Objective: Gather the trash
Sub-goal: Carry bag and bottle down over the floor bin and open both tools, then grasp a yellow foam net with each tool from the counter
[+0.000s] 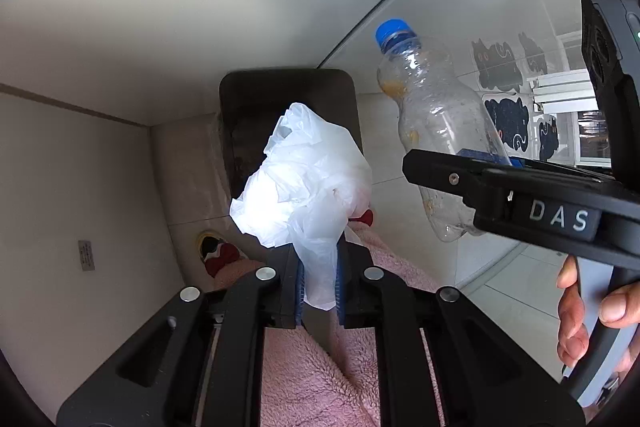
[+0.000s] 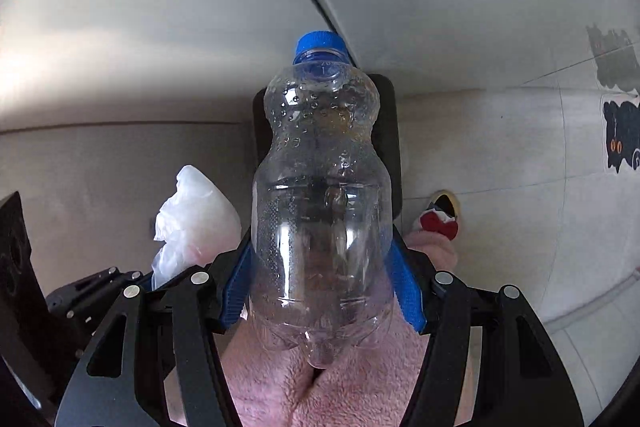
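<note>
Left wrist view: the left gripper (image 1: 319, 291) is clamped on the tail of a crumpled white plastic bag (image 1: 304, 183), thin, glossy and billowing out at about 12 o'clock from the jaws. Behind the bag stands a dark, round-cornered bin (image 1: 248, 115) on pale floor tiles (image 1: 400, 131), in the corner of a white wall (image 1: 120, 47). At 3 o'clock the right gripper (image 1: 486, 163) carries a clear plastic bottle (image 1: 436, 131) with a blue cap (image 1: 394, 31), tilted toward 11 o'clock. Fingers of a hand (image 1: 576, 311) wrap its handle at 4 o'clock. Fuzzy pink fabric (image 1: 304, 379), probably the person's trouser legs, fills the bottom.

Right wrist view: the right gripper (image 2: 320, 291) has its blue pads (image 2: 404, 291) pressed on both sides of the plastic bottle (image 2: 320, 211), near its base. The bottle is waisted, dimpled near the shoulder and looks empty apart from yellowish residue; its blue cap (image 2: 320, 45) points to 12 o'clock, over the dark bin (image 2: 390, 131) behind it. The plastic bag (image 2: 192, 215) shows at 9 o'clock.

Both pieces of trash seem gathered and held above the bin, so the step in hand looks like dropping them in. The next move calls for centring each over the opening before loosening. The bag will likely cling and drift; the bottle should fall cleanly.
</note>
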Tool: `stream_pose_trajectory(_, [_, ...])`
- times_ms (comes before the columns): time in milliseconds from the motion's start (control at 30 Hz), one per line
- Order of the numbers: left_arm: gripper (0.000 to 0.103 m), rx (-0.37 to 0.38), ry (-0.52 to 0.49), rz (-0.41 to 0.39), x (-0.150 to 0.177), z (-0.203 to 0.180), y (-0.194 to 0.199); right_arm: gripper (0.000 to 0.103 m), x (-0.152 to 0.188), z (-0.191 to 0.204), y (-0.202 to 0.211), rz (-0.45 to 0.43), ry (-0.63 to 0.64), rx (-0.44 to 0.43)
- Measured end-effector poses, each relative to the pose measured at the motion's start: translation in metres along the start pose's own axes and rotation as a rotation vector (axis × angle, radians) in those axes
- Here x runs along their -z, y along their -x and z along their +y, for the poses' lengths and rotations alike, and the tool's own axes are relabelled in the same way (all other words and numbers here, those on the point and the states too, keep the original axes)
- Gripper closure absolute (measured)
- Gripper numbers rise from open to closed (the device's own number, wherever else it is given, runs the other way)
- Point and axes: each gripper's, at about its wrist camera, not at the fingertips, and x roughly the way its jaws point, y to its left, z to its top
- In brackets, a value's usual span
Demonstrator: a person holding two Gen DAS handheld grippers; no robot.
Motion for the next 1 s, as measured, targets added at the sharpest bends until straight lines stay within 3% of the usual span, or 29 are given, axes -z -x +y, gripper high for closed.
stream_pose_trajectory(267, [0.067,-0.001,0.033,-0.008,-0.005,0.005,0.011,0.032,-0.002,0.005,0.012,-0.044,-0.018,0.005])
stream_pose_trajectory(567, [0.065,-0.017,0.022,-0.048,-0.006,0.001,0.037,0.030,0.000,0.009,0.033,-0.080,0.003,0.020])
stream_pose_trajectory(1000, [0.052,-0.040,0.000,-0.217,0.011,-0.009,0.152,0.029,0.033,0.032,0.153,-0.256,0.091,0.075])
